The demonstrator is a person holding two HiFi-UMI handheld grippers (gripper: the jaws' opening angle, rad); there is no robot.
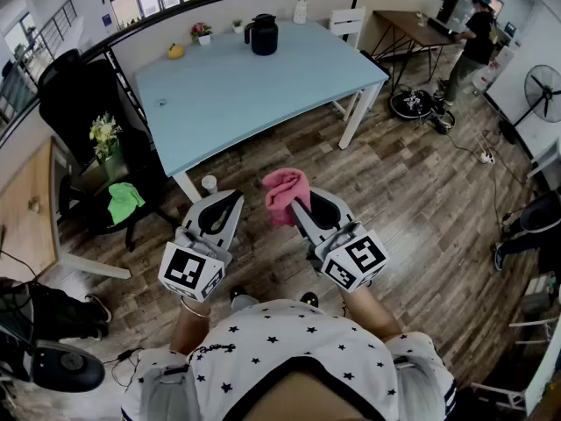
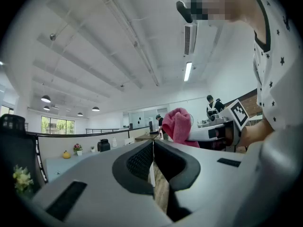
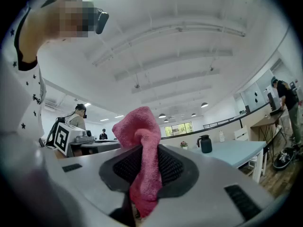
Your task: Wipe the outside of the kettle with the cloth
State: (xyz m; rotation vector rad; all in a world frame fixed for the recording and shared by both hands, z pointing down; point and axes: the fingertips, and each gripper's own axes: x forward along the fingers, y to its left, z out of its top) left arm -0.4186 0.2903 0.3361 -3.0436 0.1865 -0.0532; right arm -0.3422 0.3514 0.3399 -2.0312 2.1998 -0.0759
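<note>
The right tongs point(image 1: 296, 207) pinch a pink terry cloth point(image 1: 285, 191); the left tongs point(image 1: 226, 202) sit closed, empty. The black kettle point(image 1: 264, 35) stands at the pale blue desk point(image 1: 245, 95)'s far edge, well apart, so wiping seems unstarted.

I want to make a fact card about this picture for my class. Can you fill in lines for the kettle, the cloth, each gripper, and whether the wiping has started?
kettle: black, upright at the far side of the light blue table
cloth: pink, bunched up, clamped in the right gripper
left gripper: shut, holding nothing
where the grippers are: close to the person, over the wooden floor, away from the table
wiping: not started; cloth is not touching the kettle
</note>
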